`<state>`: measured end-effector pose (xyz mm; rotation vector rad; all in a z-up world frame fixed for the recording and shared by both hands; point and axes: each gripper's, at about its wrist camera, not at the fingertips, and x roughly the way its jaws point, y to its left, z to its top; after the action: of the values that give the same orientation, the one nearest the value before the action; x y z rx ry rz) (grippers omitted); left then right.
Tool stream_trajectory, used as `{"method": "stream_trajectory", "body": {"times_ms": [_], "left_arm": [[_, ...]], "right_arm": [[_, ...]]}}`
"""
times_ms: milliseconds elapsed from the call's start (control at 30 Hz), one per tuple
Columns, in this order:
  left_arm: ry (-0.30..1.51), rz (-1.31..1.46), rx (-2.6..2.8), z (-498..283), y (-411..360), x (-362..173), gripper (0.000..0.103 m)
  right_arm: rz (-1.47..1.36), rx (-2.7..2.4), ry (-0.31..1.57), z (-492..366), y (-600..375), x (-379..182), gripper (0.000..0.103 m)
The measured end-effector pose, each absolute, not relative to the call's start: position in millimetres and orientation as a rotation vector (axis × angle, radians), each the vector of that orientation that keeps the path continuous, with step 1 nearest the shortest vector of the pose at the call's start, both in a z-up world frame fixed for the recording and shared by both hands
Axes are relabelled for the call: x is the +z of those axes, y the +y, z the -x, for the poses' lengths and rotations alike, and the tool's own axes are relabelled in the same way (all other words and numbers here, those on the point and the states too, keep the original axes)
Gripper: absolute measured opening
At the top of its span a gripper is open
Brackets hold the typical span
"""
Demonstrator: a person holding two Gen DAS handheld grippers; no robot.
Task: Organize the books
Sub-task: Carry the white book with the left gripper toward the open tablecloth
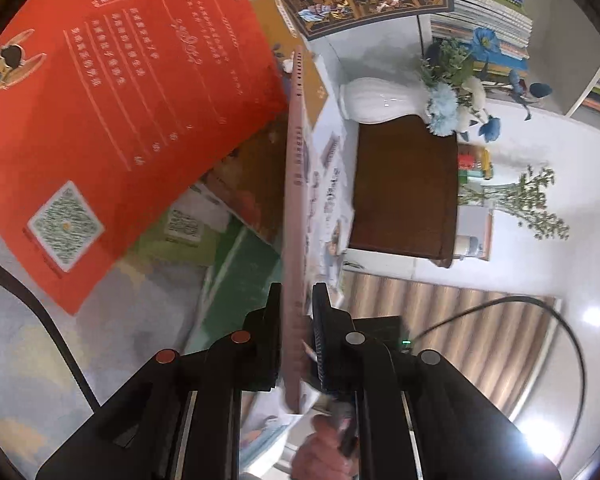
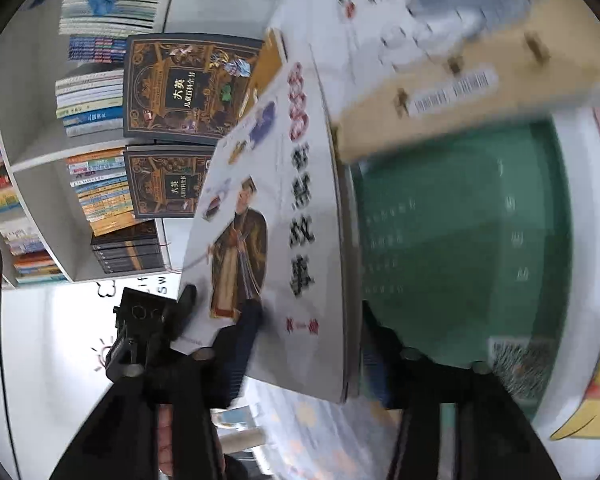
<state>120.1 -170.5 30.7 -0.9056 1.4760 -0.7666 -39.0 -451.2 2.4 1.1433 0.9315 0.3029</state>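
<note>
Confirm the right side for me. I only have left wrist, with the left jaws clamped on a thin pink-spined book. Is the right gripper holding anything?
Observer: Yes. The right gripper has its jaws closed on a white softcover book with a brown-robed figure on the cover.
Operator: I see one dark gold-ornamented book facing out on the shelf. Any more?
Observer: A second dark gold-ornamented book faces out in the neighbouring compartment of the grey bookshelf.
Operator: Anything beside that one?
Observer: A short stack of black-spined books lies right next to it in the same compartment.
</note>
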Motion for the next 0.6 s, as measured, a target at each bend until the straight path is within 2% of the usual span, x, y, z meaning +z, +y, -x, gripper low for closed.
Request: {"method": "stream_trajectory", "body": {"times_ms": [67, 167, 400, 600], "left_arm": [[1.471, 0.831, -0.738, -119.3, -168.6, 31.0, 0.011], [1.43, 0.599, -0.69, -112.9, -174.6, 44.2, 0.011], [1.251, 0.256, -0.668, -81.7, -176.6, 83.7, 0.011], [1.176, 0.257, -0.708, -54.6, -145.9, 101.1, 0.011]], "right_arm": [[-1.041, 0.277, 0.942, 38.1, -447.2, 14.0, 0.028], [-0.853, 0.238, 0.95, 32.7, -431.1, 34.1, 0.028], [-0.394, 0.223, 0.938, 40.5, -369.7, 78.6, 0.028], [-0.296, 0.216, 0.882, 66.9, -338.6, 95.1, 0.028]]}}
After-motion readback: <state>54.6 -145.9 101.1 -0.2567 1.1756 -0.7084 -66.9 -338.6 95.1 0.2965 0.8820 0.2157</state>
